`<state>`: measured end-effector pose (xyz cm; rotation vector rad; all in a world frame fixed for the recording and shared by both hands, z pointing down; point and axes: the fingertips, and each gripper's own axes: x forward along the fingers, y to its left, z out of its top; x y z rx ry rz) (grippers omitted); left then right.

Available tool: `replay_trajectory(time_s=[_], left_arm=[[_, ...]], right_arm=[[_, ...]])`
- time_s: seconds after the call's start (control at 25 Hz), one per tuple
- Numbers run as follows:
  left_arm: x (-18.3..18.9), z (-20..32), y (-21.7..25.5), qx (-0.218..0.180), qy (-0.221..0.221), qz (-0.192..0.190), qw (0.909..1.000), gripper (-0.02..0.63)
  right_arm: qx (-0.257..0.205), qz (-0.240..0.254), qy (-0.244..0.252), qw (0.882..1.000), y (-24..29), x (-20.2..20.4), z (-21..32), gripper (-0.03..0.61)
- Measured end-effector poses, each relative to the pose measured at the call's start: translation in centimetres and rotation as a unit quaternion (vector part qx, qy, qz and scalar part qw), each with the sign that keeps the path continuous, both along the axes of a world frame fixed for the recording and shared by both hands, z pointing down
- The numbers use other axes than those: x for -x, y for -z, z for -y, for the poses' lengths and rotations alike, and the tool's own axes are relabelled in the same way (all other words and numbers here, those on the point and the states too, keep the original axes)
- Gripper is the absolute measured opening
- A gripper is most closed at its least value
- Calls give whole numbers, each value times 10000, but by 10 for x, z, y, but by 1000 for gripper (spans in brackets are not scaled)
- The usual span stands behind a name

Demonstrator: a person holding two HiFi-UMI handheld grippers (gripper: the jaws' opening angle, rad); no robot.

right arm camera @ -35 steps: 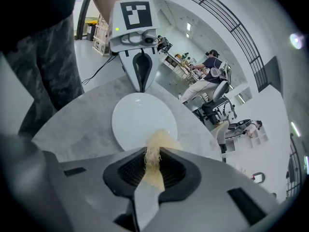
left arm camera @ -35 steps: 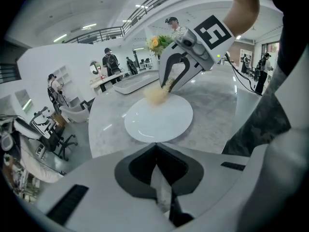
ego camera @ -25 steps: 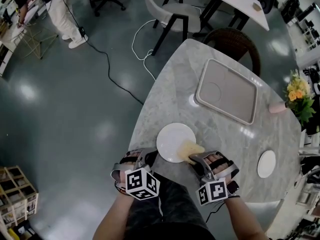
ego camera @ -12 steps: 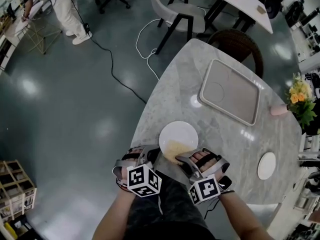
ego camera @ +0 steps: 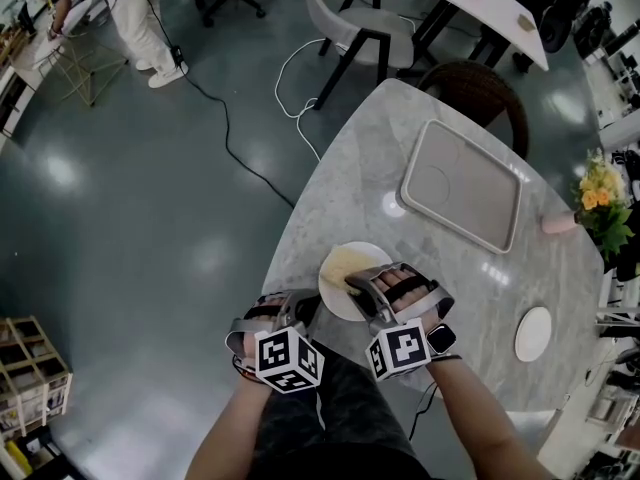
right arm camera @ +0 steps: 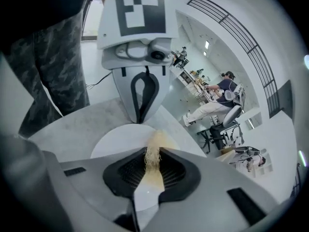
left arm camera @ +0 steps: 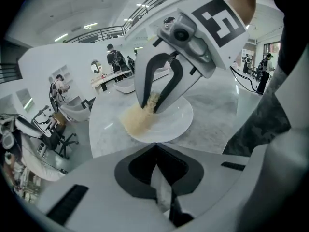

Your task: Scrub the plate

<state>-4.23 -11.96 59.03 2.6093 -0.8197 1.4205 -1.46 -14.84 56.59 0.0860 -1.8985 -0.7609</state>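
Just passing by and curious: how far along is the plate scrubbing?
Done: the left gripper grips the plate by its rim. In hand: the right gripper presses a scrubber on the plate. Left: hard to say; the plate's bare part looks white.
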Motion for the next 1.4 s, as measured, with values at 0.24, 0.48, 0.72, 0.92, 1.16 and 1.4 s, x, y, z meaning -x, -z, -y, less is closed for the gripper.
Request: replay_trajectory(time_s=[0.24,0.48,0.72,0.92,1.16,1.4], left_arm=[[-1,2,1,12,42,-23,10000,12],[0,1,0,18,20,-5,10000,12],[1,1,1,22,1,13,10000,12],[2,1,0,25,35,9,10000,12],[-1,-3,-2,102,48,75,9999,12],[3,-12,-1,181,17,129,9998,12]], right_arm=[[-115,22,-780,9969,3,-23,29,69],[191,144,-1376,9902,-2,-50,20,69],[749,648,-1862,9775,-2,-45,2,69],[993,841,-1892,9733,-1,-28,-10,69],[1283,928,-1774,9713,0,-23,-28,69],[1569,1062,-1884,9637,4,-19,-44,69]])
